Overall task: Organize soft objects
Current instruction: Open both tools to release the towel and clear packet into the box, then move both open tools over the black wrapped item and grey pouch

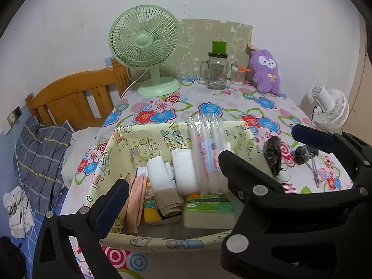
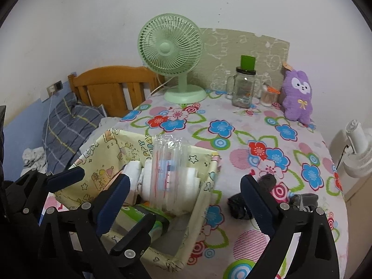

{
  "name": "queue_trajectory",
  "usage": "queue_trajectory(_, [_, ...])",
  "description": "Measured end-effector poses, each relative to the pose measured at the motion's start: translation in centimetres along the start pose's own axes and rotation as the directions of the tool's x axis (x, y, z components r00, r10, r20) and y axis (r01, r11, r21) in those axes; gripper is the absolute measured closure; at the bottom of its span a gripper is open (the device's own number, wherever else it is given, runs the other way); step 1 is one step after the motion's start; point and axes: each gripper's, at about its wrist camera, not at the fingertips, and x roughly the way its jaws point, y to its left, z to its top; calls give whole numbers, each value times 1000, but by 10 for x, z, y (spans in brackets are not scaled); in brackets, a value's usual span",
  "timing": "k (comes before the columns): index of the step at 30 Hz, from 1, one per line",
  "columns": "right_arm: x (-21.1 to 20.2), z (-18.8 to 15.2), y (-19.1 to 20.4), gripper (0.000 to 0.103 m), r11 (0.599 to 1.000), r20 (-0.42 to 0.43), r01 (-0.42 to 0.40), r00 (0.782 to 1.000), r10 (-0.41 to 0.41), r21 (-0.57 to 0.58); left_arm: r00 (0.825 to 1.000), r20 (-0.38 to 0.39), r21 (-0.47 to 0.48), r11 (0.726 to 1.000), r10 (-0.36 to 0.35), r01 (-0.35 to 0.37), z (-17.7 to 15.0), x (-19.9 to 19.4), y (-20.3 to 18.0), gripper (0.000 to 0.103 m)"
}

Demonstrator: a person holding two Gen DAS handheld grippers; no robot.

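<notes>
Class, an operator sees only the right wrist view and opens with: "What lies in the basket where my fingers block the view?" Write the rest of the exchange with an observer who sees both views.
Observer: A pink cloth lies along the left wall of the basket, as the left wrist view shows it.
Operator: Is anything beside it?
Observer: A yellow printed piece sits just right of the cloth.
Operator: And past that?
Observer: A beige roll lies in front of the white foam.
</notes>
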Motion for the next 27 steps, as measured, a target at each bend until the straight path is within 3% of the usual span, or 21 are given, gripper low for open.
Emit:
queue_trajectory(17, [-48,-4,-19,0,999,68,40,997,-43,37,998,49,26,999,-43,42,4,-34,-27,0])
queue_trajectory(27, [-76,-9,-40,0,996,99,38,994,-46,86,991,119,25,998,-53,51,5,-58,-47,0])
